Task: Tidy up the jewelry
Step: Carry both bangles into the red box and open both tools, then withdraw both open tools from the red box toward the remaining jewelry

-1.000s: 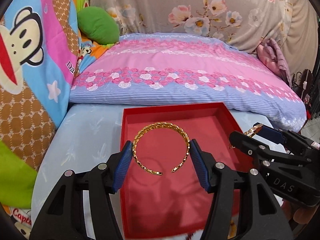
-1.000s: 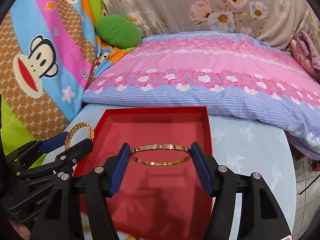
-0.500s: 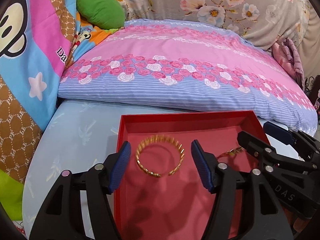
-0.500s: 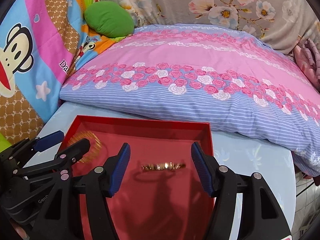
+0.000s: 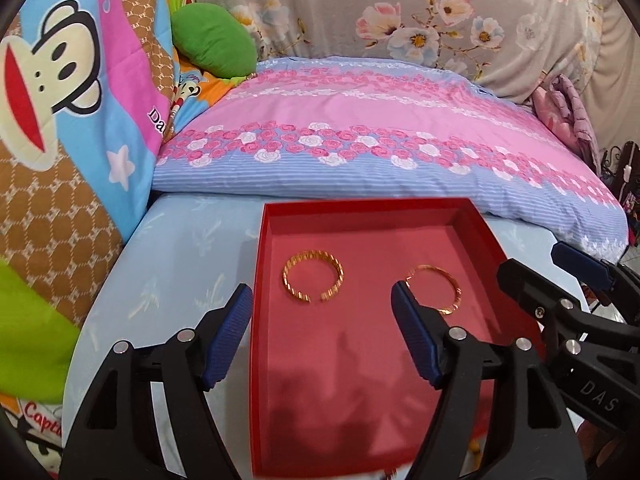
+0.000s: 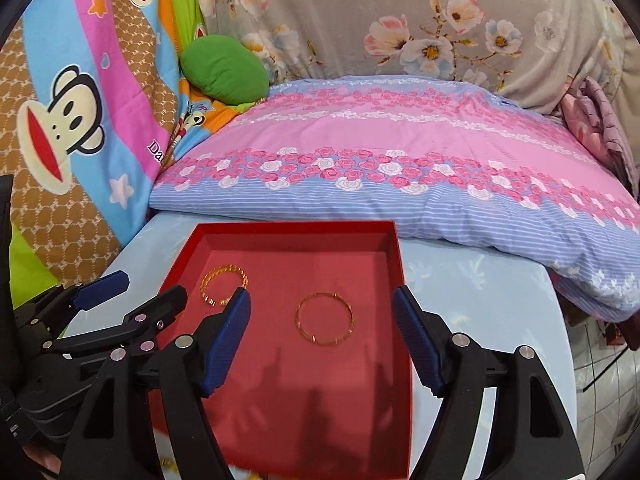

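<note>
A grey floral fabric backdrop (image 5: 440,20) fills the rear, with a bright cartoon-monkey quilt (image 5: 60,100) standing up along the left and a small green cushion (image 6: 224,68) tucked between them. In front lies a broad pink and lilac striped pillow with rose bands (image 6: 400,152), resting on a pale blue printed sheet (image 5: 180,272). On that sheet, just before the pillow's near edge, sits a shallow square red cardboard tray (image 5: 258,320) with low walls.

Above the tray's near half hang two black two-finger grippers with blue ribbed pads. The left gripper (image 5: 322,330) has its left pad over the sheet just outside the tray's left wall and its right pad over the tray floor; its jaws have just been opening, they stand spread wide and press on nothing. The right gripper (image 6: 322,332) hangs beside it, likewise released, its jaws also just opened wide with nothing gripped.

Two pieces of jewellery lie flat on the tray floor, apart from each other. The ridged open-ended gold cuff bracelet (image 5: 313,282) lies left of centre, its gap facing the cameras, beyond the left gripper's pads. The thin closed gold bangle (image 6: 325,323) lies to its right, between and a little beyond the right gripper's pads, touching neither
</note>
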### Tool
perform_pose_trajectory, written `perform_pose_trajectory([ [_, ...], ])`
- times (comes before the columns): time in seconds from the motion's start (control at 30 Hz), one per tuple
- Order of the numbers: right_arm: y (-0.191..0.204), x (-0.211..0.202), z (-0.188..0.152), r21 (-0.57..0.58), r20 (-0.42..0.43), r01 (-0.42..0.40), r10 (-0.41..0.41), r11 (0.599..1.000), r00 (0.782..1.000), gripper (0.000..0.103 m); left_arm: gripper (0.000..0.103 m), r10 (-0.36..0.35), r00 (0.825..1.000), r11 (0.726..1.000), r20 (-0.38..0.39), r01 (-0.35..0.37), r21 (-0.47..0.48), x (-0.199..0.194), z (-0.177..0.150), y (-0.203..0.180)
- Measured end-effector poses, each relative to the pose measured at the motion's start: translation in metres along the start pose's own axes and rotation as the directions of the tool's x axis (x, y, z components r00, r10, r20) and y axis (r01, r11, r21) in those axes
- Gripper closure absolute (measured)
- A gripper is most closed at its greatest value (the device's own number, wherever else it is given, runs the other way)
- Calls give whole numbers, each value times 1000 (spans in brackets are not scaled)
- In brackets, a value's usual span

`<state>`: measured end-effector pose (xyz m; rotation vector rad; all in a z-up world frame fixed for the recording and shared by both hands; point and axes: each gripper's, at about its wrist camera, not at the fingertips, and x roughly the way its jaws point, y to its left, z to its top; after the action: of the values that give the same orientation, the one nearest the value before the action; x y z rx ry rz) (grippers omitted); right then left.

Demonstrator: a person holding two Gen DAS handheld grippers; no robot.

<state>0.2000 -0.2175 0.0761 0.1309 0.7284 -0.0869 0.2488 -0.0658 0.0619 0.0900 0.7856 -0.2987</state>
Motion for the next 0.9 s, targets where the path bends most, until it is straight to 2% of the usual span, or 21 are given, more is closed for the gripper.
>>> perform_pose_trajectory([
  [0.27,1,-69,-70,44,4,-2,2,999,1000,31,35,-25,1000,999,-16,25,30,-59,-64,-16],
  [0.43,0,-98,-121,61,-24,-1,2,998,1000,30,35,-63,996,998,-59,64,4,-80,-112,-21],
  [0.6,1,-107,-157,62,-64,1,3,998,998,30,35,-52,994,998,-95,54,15,-86,-147,-25],
  [0.7,0,-107,-171,43,-79,18,-15,999,997,29,27,-43,993,999,-107,43,2,-84,-160,-24],
  [0.9,-15,-99,-178,56,-105,56,-50,997,993,29,27,-3,993,1000,-121,0,-28,-75,-165,-4],
])
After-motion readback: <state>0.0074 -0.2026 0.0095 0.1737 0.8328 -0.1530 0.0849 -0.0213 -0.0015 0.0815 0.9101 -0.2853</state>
